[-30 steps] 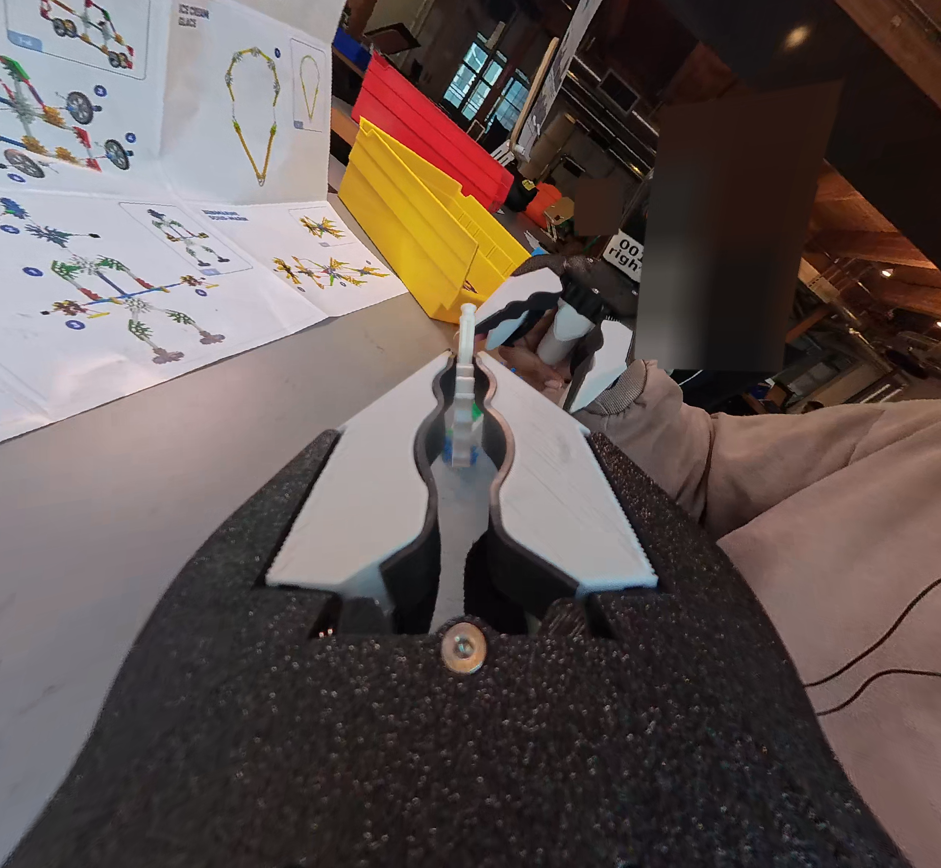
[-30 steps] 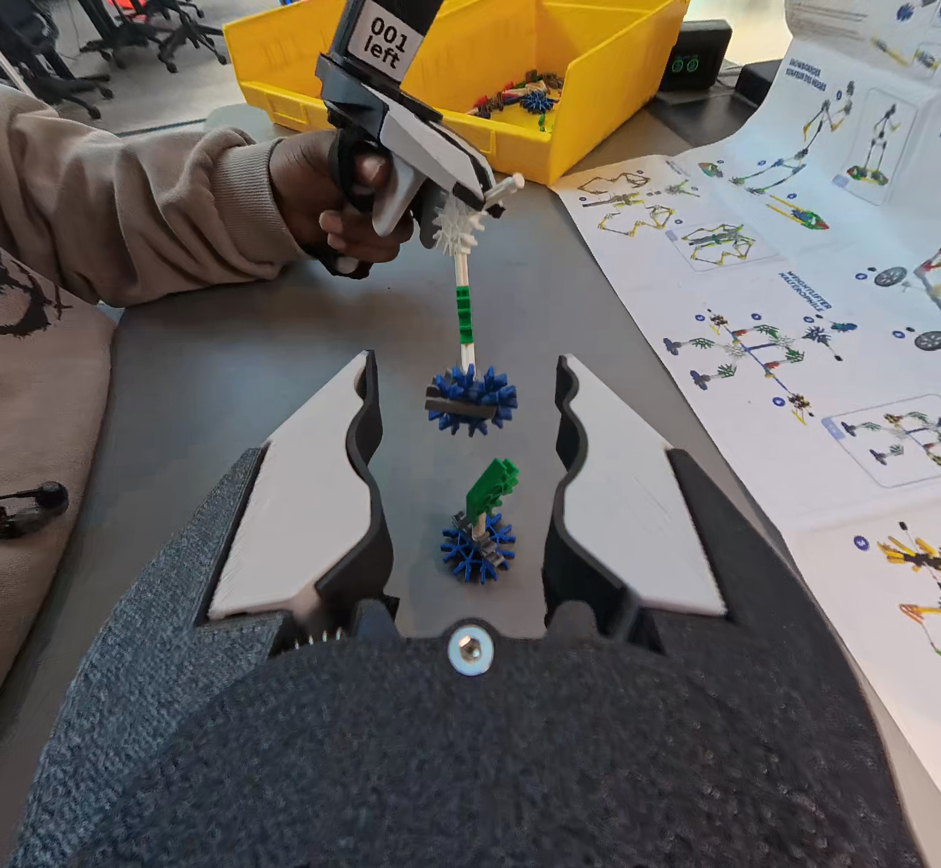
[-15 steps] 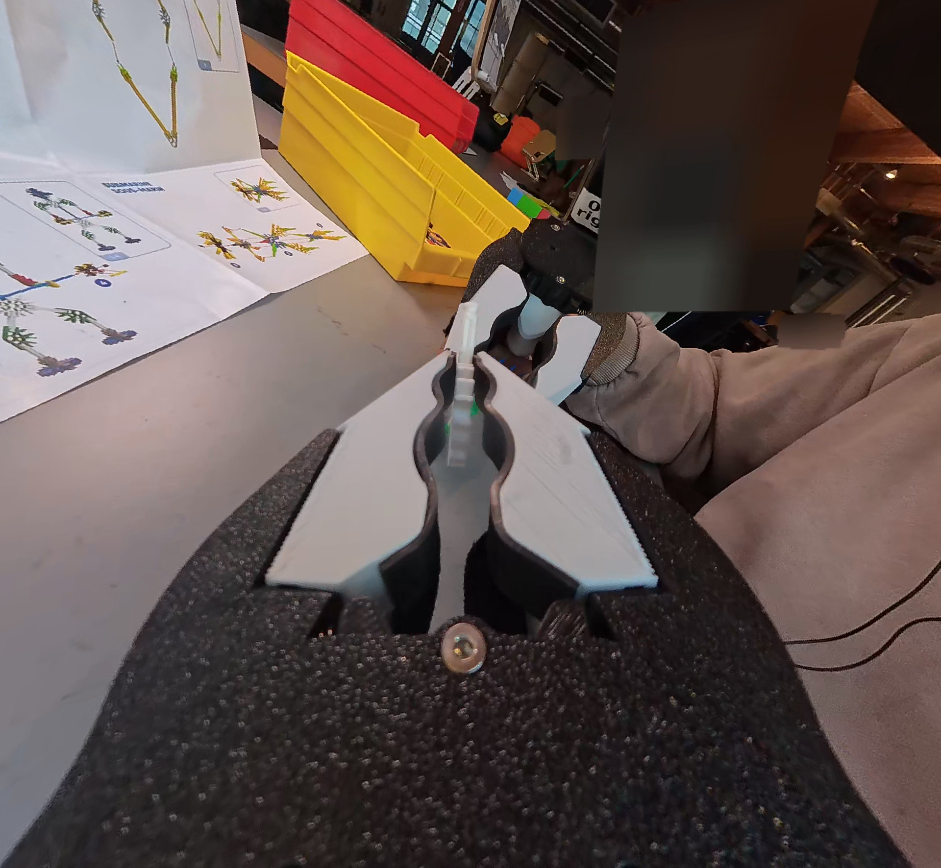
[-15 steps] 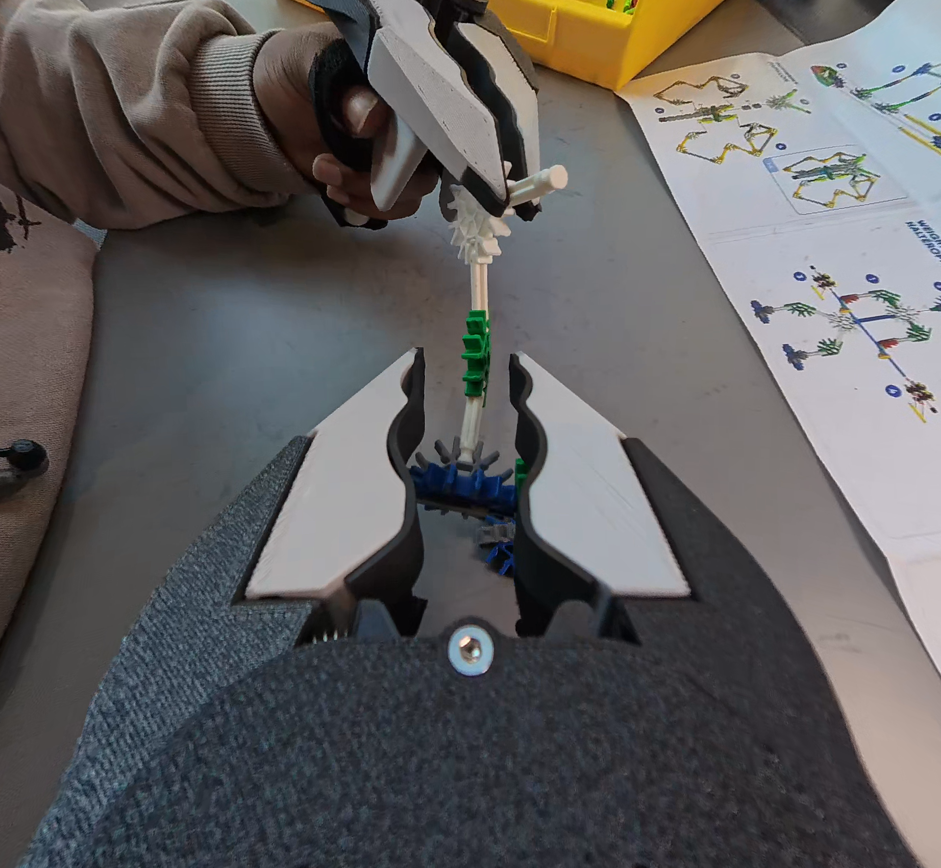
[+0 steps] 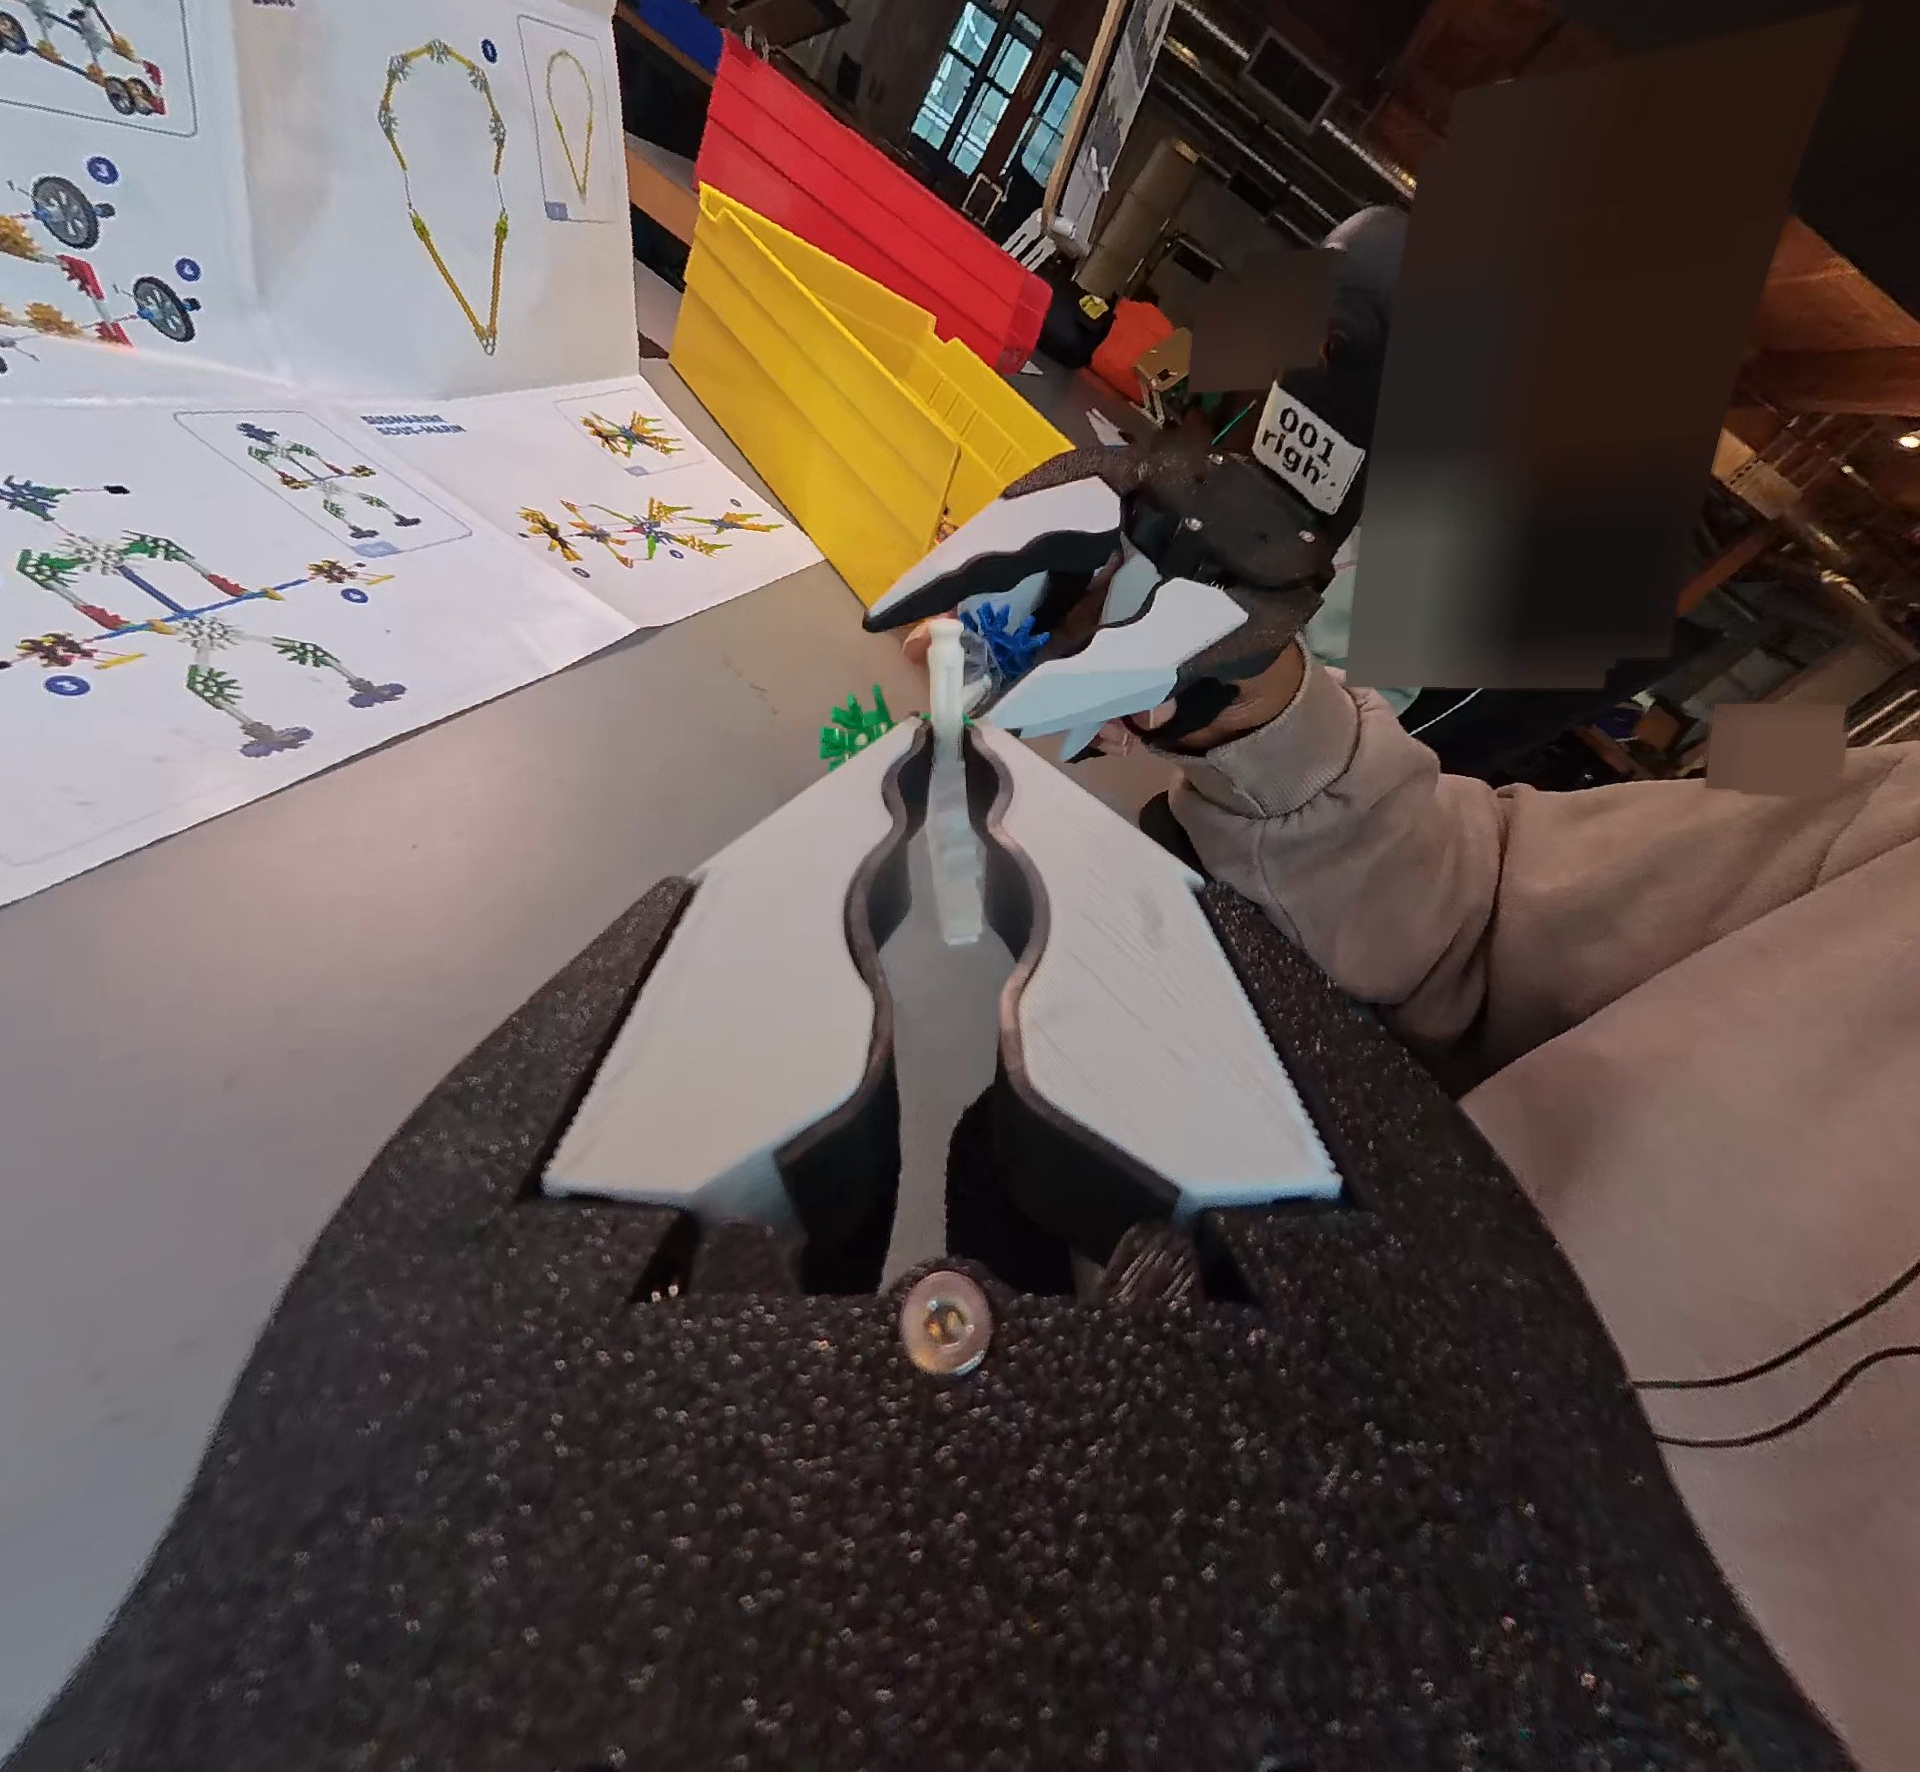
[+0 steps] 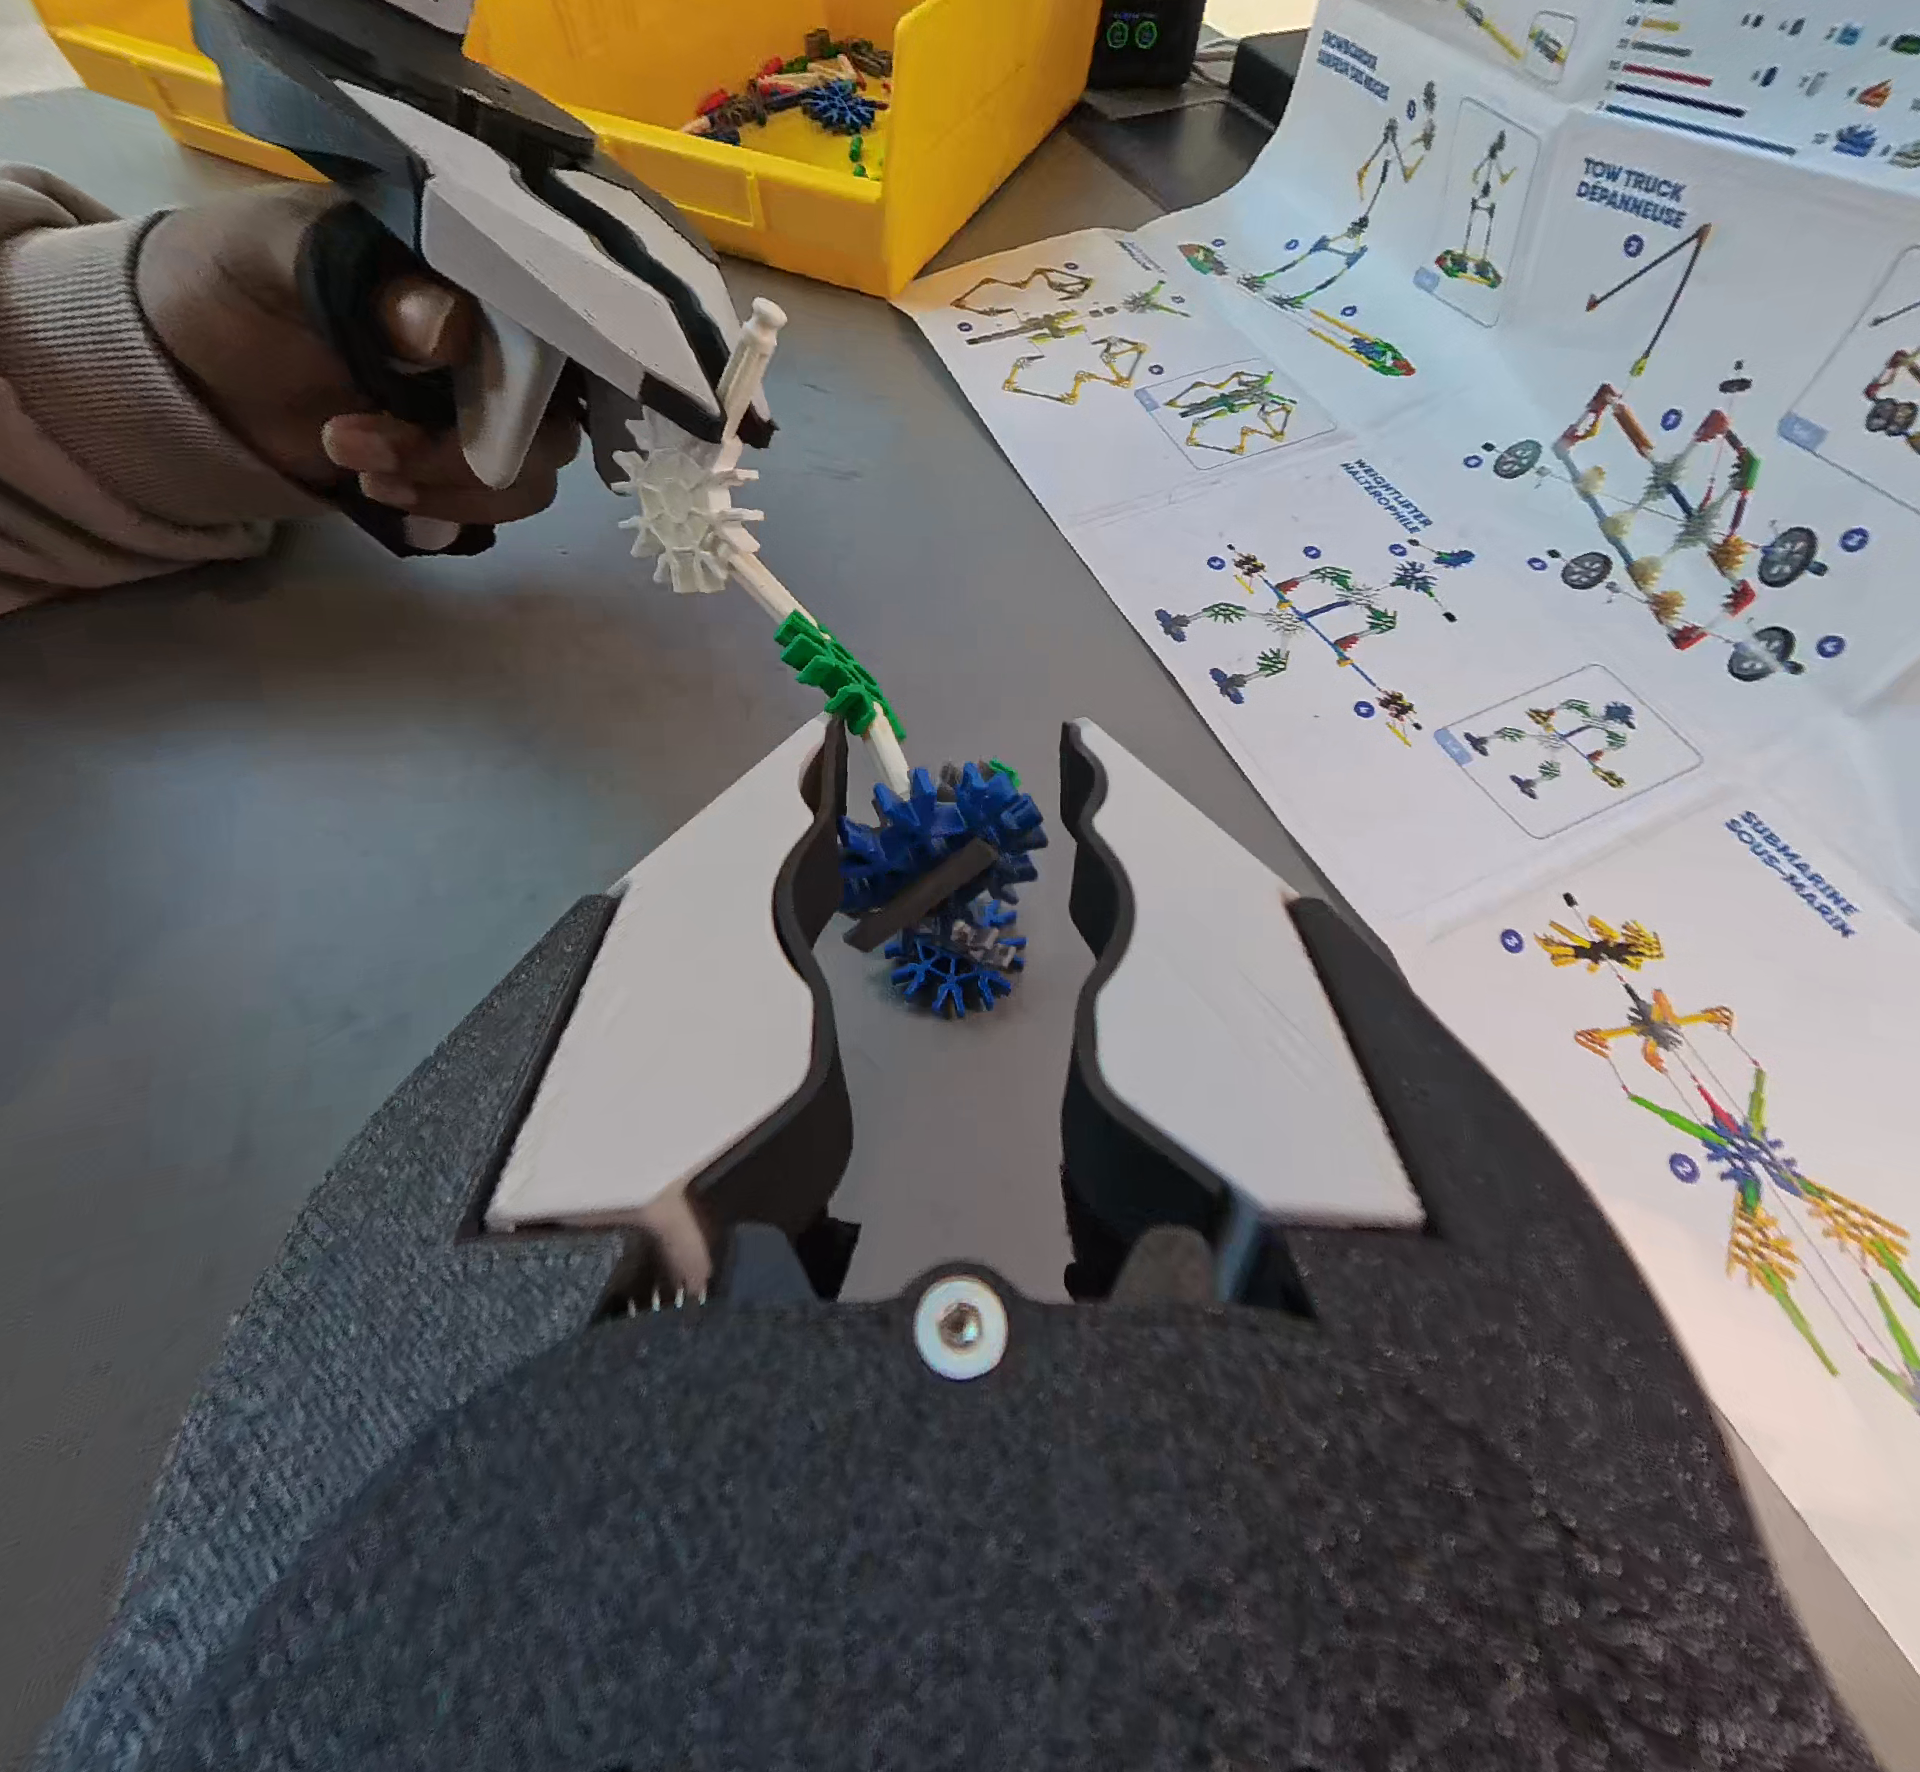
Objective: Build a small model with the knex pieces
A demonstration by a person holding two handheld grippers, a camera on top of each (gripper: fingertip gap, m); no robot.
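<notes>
Left tool [image 5: 940,735] pressed together, pinching a white rod [image 5: 948,849] near its top end. Hanging below it: white hub [image 6: 691,517], then green connector [image 6: 831,668], then blue hub [image 6: 940,834] crossed by a grey bar [image 6: 920,901].

Chain now slanted, running from 11 o'clock down toward 5 o'clock in the right wrist view; close to upright half a second ago.

Right tool [image 6: 945,746] spread, gripping nothing. Narrower half a second ago, drawn in close about the blue hub; since widened. Blue hub between the fingers, against the inner edge of the 9 o'clock finger, clear of the other.

Second blue hub [image 6: 951,974] on the bench [image 6: 312,839] just below the first, at 6 o'clock of it. Touching or merely overlapping: cannot tell.

Yellow bin [image 6: 997,60] of loose parts at 12 o'clock, well apart. Instruction sheet [image 6: 1507,579] flat on the bench at 3 o'clock. Red bin [image 5: 862,174] behind the yellow one in the left wrist view.
</notes>
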